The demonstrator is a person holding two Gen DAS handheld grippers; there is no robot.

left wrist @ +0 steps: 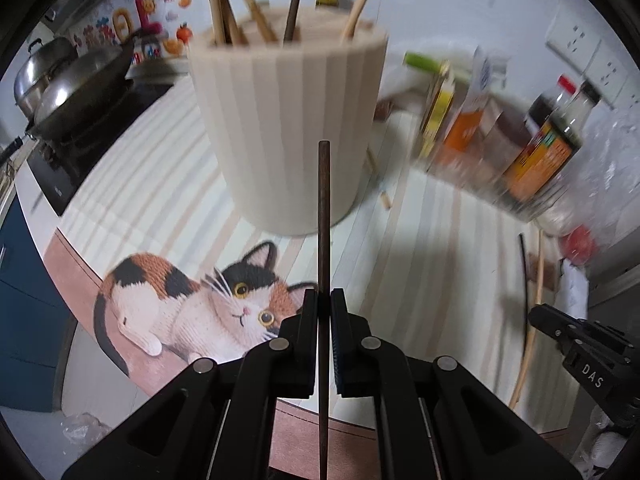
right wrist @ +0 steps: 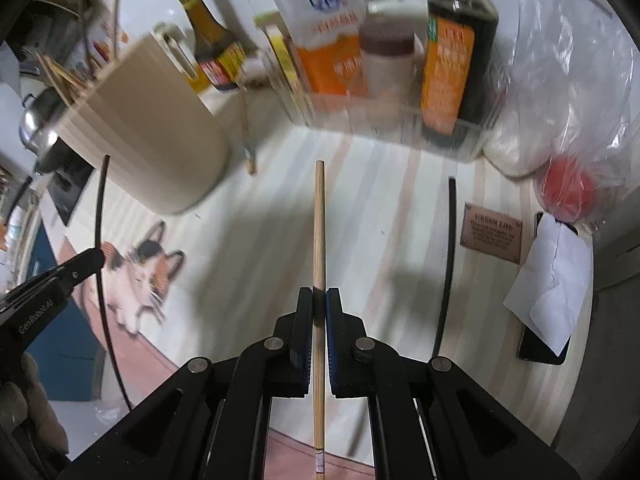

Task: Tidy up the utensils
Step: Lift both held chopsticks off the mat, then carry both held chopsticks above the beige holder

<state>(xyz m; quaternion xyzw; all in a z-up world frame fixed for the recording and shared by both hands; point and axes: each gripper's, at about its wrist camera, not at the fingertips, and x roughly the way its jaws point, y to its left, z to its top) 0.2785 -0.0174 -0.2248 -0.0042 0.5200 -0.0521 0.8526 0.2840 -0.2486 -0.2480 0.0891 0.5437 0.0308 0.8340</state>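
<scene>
My left gripper (left wrist: 323,300) is shut on a dark brown chopstick (left wrist: 323,208) that points up toward the beige ribbed utensil holder (left wrist: 288,128), which has several chopsticks standing in it. My right gripper (right wrist: 319,298) is shut on a light bamboo chopstick (right wrist: 319,224), held above the striped mat. In the right wrist view the holder (right wrist: 152,128) stands at the upper left, and the left gripper (right wrist: 86,260) with its dark chopstick (right wrist: 100,208) shows at the left edge. A black chopstick (right wrist: 448,256) lies on the mat to the right, also visible in the left wrist view (left wrist: 523,276).
A clear tray with sauce bottles (right wrist: 456,52) and packets stands behind. A plastic bag (right wrist: 560,92), a red thing (right wrist: 570,192), a phone with paper (right wrist: 548,280) and a small plaque (right wrist: 492,236) lie at the right. Pots (left wrist: 60,84) sit on the stove at the left. A cat-print mat (left wrist: 192,308) covers the counter.
</scene>
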